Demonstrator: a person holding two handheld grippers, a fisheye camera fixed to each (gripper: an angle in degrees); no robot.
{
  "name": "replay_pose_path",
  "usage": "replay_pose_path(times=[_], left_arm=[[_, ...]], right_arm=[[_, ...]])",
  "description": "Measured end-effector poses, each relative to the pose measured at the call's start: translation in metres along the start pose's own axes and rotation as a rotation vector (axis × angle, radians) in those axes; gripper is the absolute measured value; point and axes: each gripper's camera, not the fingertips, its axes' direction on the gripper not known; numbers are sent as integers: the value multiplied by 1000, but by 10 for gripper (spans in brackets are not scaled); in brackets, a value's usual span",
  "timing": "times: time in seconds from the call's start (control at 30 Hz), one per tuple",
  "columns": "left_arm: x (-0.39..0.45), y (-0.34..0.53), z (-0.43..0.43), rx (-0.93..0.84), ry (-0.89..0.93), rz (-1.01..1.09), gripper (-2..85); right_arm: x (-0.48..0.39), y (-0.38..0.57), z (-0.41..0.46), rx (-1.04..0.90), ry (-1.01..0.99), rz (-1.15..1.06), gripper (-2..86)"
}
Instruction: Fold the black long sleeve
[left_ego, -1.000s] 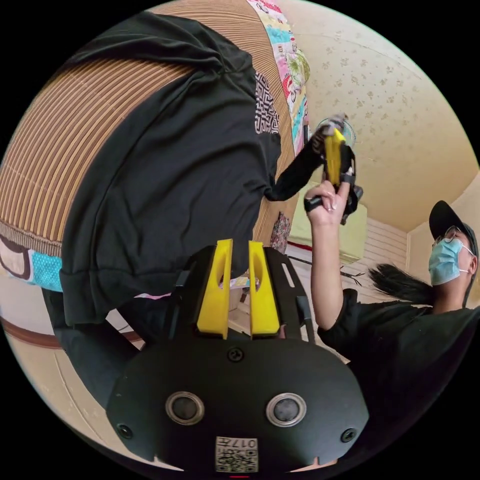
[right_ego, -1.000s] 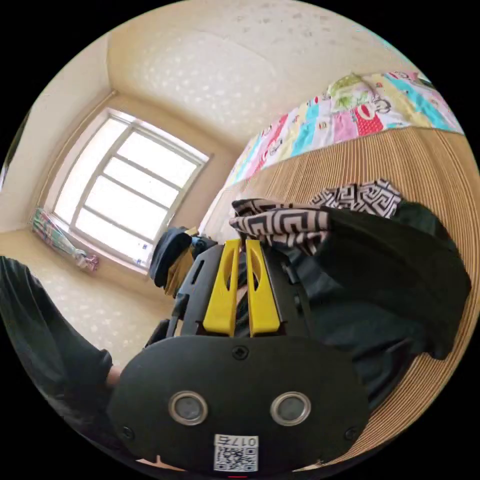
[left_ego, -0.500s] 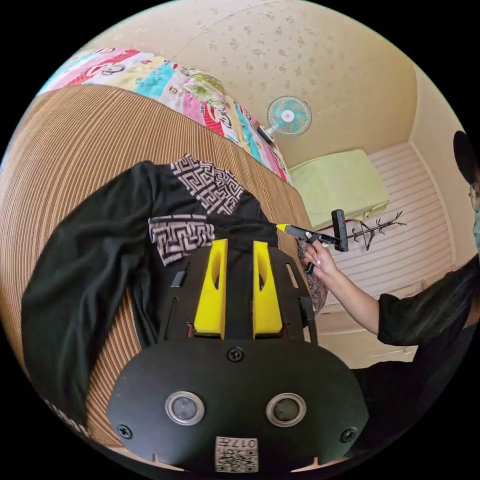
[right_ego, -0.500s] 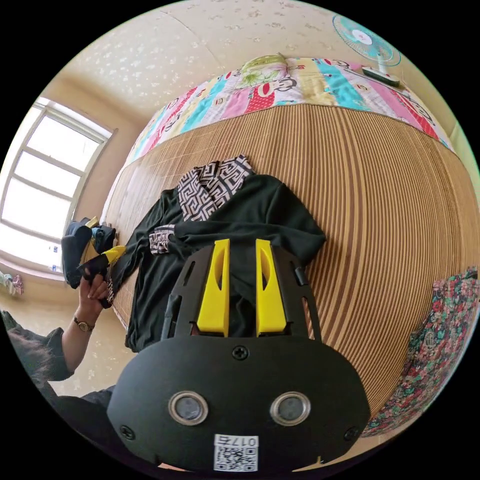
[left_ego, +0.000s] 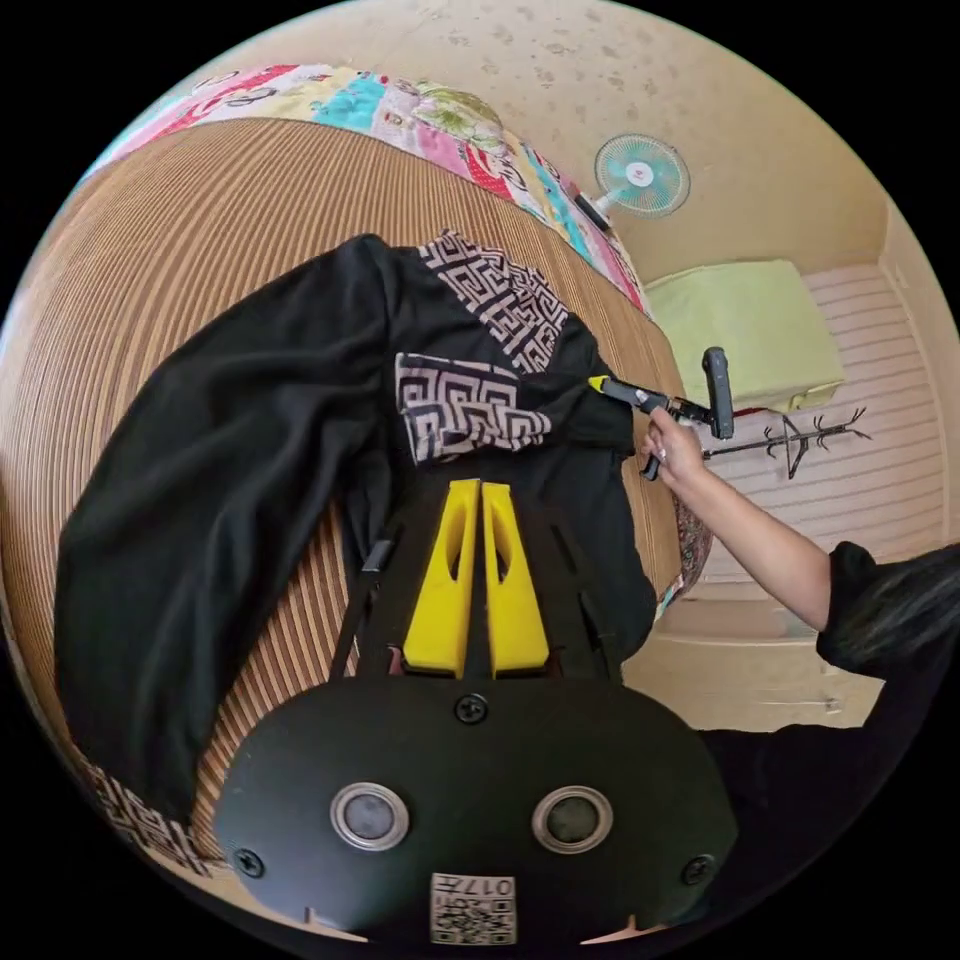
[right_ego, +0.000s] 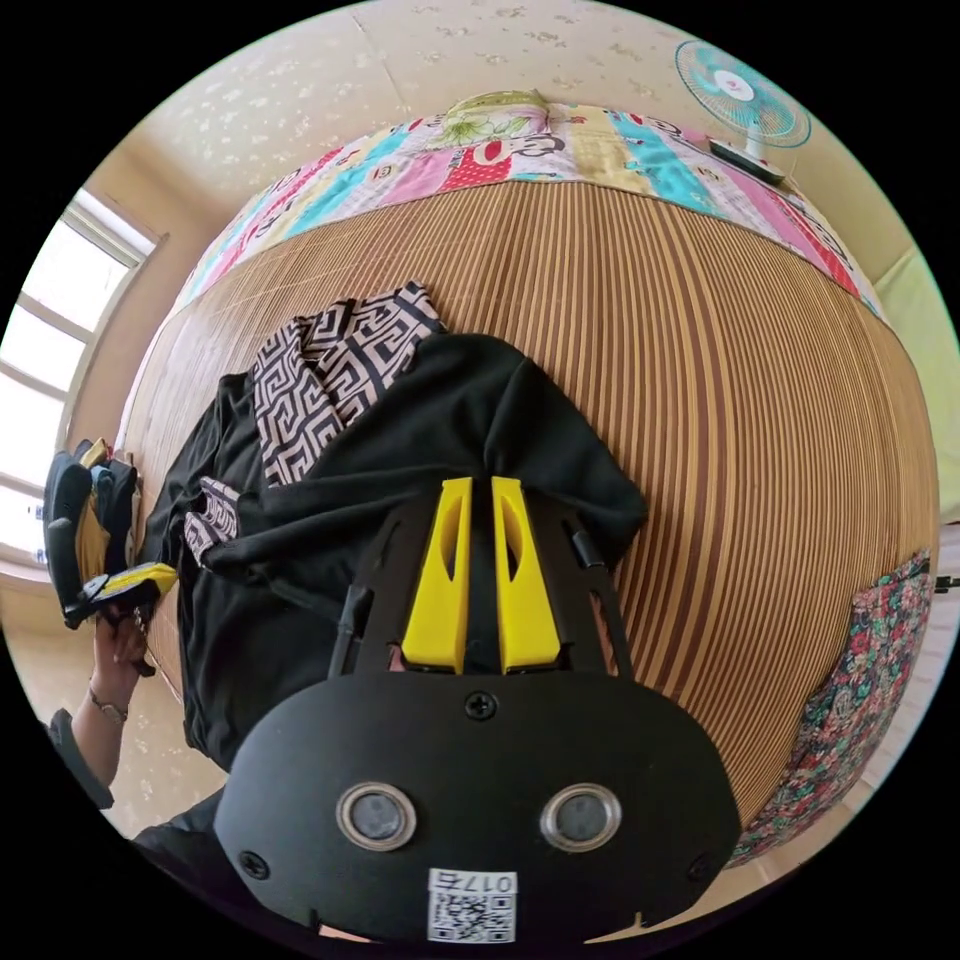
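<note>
We had the striped mat under everything, the patchwork quilt along its far edge. On it lay the black long sleeve, spread near the person's edge, its patterned collar toward the quilt. One patterned cuff lay across the chest, so we judged one sleeve folded in; the body was not yet doubled over, and most of the folding looked left to do.

The left gripper had its jaws nearly pressed together, tips over black cloth; whether they pinched it, we couldn't tell. The right gripper looked the same: a narrow slit, dark fabric behind, grip unclear. The hem ran out of sight under both gripper bodies, and the other sleeve was hard to trace.
</note>
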Motion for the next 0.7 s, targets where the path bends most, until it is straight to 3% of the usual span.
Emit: replay_pose_path(times=[0.1, 0.23, 0.37, 0.5, 0.7], left_arm=[[-23, 47, -31, 133, 122, -134, 30], [-81, 152, -81, 394, 299, -607, 109], [-118, 246, -115, 669, 293, -1000, 124], [-144, 283, -118, 796, 263, -1208, 128], [-166, 303, -110, 949, 236, -1298, 26]], right_arm=[[-6, 2, -1, -9, 36, 22, 36], [-30, 17, -20, 48, 42, 18, 29], [-66, 31, -29, 77, -45, 10, 23], [-84, 28, -21, 70, -209, 63, 22], [-100, 0, -11, 44, -363, 115, 25]])
